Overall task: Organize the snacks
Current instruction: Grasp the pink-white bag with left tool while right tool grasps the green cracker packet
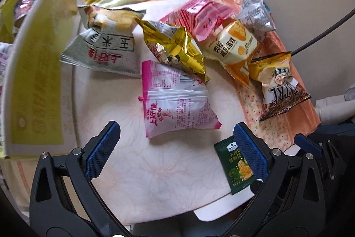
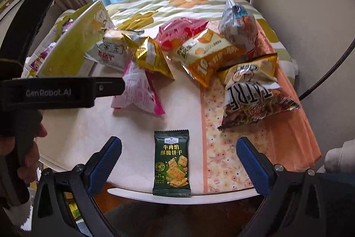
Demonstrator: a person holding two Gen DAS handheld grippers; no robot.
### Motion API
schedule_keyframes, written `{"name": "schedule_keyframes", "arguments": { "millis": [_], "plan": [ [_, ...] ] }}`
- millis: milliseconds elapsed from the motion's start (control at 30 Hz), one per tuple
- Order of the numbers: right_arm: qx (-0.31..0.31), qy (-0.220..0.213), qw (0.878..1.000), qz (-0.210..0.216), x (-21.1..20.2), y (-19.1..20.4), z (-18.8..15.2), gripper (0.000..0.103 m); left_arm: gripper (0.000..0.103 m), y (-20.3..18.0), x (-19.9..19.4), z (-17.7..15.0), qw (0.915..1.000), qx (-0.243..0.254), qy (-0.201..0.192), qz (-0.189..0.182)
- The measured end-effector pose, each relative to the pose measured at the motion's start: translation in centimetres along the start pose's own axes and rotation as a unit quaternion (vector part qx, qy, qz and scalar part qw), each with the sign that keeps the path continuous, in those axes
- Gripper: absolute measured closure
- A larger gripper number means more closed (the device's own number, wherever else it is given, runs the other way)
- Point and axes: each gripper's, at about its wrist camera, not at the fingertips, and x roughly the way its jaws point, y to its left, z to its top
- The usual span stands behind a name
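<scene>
Several snack packets lie on a round white table (image 1: 155, 181). A pink-and-white packet (image 1: 175, 103) lies just ahead of my open, empty left gripper (image 1: 177, 143). A gold foil packet (image 1: 175, 48) and a grey-green packet (image 1: 104, 48) lie behind it. A small dark green cracker packet (image 2: 172, 162) lies flat at the table's front edge, between the jaws of my open, empty right gripper (image 2: 178, 159); it also shows in the left wrist view (image 1: 235, 168), partly behind the right finger. A yellow-green box (image 1: 37, 81) with packets inside stands at the left.
At the right, on an orange floral cloth (image 2: 221, 148), lie a brown-and-yellow chip bag (image 2: 253, 94), an orange cracker bag (image 2: 208, 54), a pink packet (image 2: 179, 32) and a silver packet (image 2: 239, 23). A striped cushion (image 2: 177, 1) lies behind. The left gripper's black body (image 2: 55, 92) crosses the right wrist view.
</scene>
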Motion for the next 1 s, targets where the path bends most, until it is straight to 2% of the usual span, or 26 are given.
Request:
{"name": "schedule_keyframes", "arguments": {
  "millis": [200, 300, 400, 567, 733, 800, 1000],
  "plan": [
    [-0.022, 0.013, 0.999, -0.031, 2.9, 1.1, -1.7, 0.0, 0.002, 0.2, 4.4, 0.4, 0.9999, -0.003, 0.009, -0.006],
    [-0.029, 0.026, 0.999, -0.031, 4.0, 1.4, -2.3, 0.003, 0.002, 0.2, 5.7, 0.6, 0.9999, -0.005, 0.004, -0.011],
    [-0.029, 0.038, 0.998, -0.035, 4.8, 1.3, -2.7, 0.011, 0.002, 0.1, 6.2, 0.8, 0.9999, -0.002, 0.003, -0.012],
    [-0.011, 0.04, 0.998, -0.036, 4.8, 0.6, -3.3, 0.013, 0.002, 0.0, 6.1, 1.6, 0.9999, -0.005, 0.0, -0.012],
    [-0.008, 0.045, 0.998, -0.039, 4.7, 0.2, -4.0, 0.022, 0.002, 0.3, 6.9, 2.3, 0.9998, -0.011, 0.013, -0.011],
    [-0.009, 0.046, 0.998, -0.04, 4.7, 0.1, -4.4, 0.028, 0.005, 0.2, 6.9, 2.3, 0.9999, -0.005, 0.008, -0.01],
    [-0.011, 0.045, 0.998, -0.045, 4.7, 0.7, -5.0, 0.031, 0.022, 0.3, 6.5, 1.5, 0.9997, 0.024, -0.001, -0.009]
  ]
}}
